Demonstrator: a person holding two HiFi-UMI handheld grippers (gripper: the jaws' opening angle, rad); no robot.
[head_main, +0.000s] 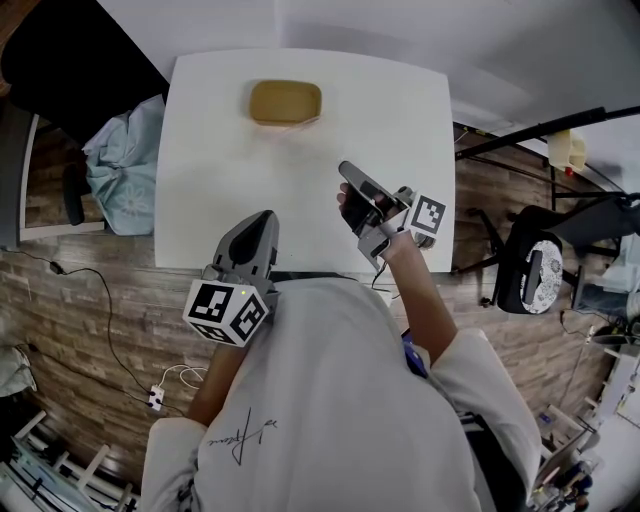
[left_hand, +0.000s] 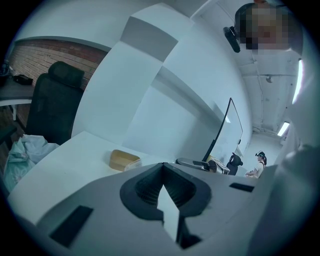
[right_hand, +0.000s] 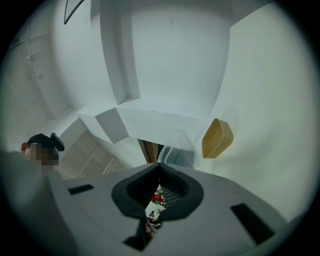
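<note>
Mustard-yellow shallow rectangular tray (head_main: 285, 102) sits near the far edge of the white desk (head_main: 210, 170), well apart from both grippers. The left gripper (head_main: 267, 217) and right gripper (head_main: 346, 168) each have jaws pressed together, empty. A closed-jaw approach would likely shove the light tray off that edge.

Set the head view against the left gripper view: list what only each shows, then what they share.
Only the head view: the person's shirt, a power strip on the floor, the marker cube on the left gripper. Only the left gripper view: a distant person, a black-edged panel, a ceiling light, that gripper's jaws closed on nothing. Both: the table, yellow tray, black chair, blue cloth and right gripper.
</note>
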